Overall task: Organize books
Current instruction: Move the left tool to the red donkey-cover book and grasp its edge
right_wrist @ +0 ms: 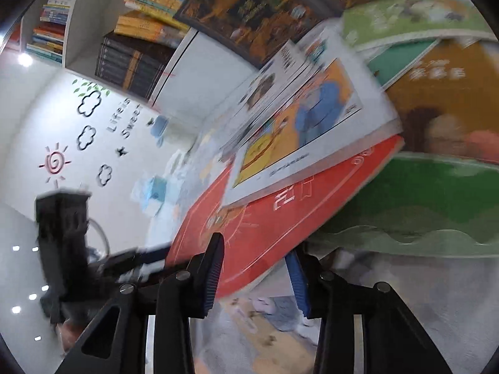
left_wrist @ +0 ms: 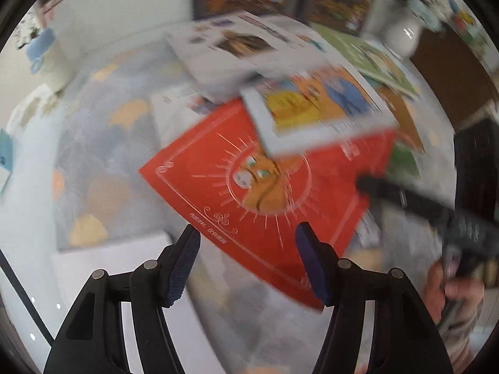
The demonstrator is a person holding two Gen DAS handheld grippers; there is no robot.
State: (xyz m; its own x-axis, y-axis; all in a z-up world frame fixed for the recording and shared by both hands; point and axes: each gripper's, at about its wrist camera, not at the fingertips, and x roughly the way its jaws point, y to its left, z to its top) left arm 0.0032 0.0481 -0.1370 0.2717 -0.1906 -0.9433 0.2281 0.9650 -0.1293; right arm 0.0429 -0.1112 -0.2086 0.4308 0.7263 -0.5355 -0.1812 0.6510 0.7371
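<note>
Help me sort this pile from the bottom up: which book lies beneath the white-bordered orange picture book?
The large red book with the sun emblem; the white-bordered orange picture book overlaps its upper corner, and it alone is plain red.

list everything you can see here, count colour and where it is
red book: 1, red with a sun drawing, bottom of the pile, its corner between the right gripper's fingers
orange-and-yellow picture book: 1, white border, lying on the red book
white book: 1, white, behind the picture book
green books: at least 2, light and dark green, far side of the pile
shelved books: many, mixed colours, on a shelf by the wall
wall stickers: several clouds and a sun, black and pink, on the white wall
left gripper: 1, black with blue pads, open above the red book
right gripper: 1, black with blue pads, around the red book's corner
</note>
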